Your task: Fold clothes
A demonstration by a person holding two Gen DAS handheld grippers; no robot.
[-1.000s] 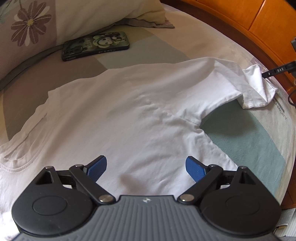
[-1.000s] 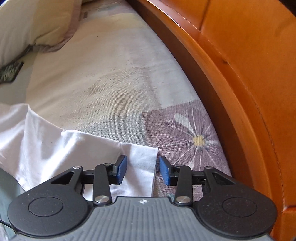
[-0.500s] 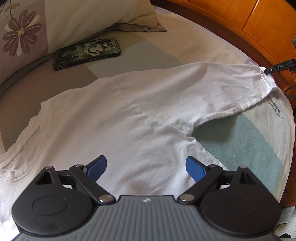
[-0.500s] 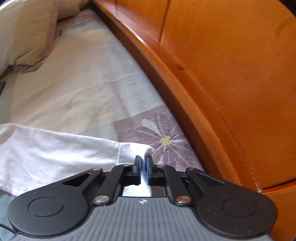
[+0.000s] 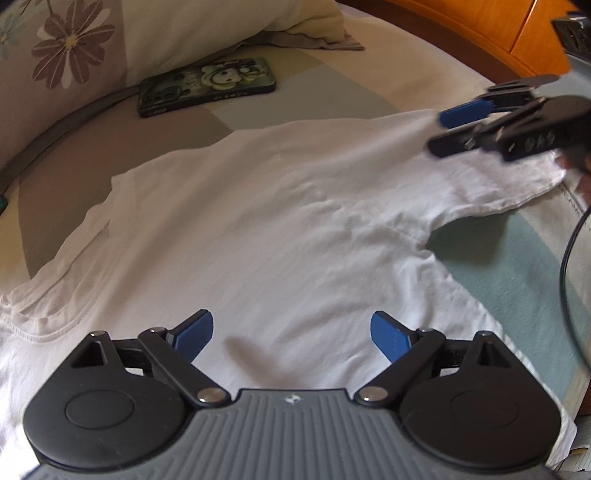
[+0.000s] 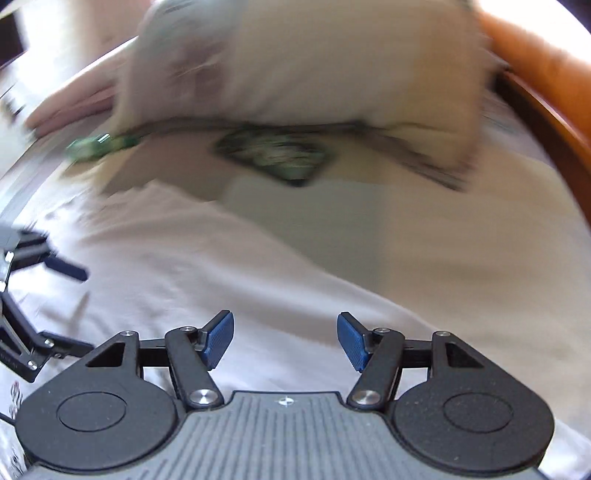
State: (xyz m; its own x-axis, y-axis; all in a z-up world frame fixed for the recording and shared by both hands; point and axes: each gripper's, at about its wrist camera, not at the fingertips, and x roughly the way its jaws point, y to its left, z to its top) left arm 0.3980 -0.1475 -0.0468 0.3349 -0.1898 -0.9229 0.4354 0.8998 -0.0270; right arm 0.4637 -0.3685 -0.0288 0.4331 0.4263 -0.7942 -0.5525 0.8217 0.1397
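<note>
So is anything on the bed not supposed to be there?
Yes, a phone in a green cartoon case lies on the bed just beyond the white T-shirt, beside the pillow. It isn't laundry.

Light: soft daylight, bright and even across the white T-shirt (image 5: 258,240) and bed (image 5: 332,92).
Shadows: faint, one small smudge on the cloth between the left gripper (image 5: 291,334) fingers (image 5: 194,332).
Glare: washed-out patches at top corners of right wrist view.
Blur, left wrist view: mostly sharp; right gripper (image 5: 461,125) smeared by motion.
Blur, right wrist view: heavy smear over pillow (image 6: 314,66) and phone (image 6: 277,155); own right gripper crisp.
Distortion: fisheye bending at edges, wooden bed frame (image 6: 546,92) curved.
</note>
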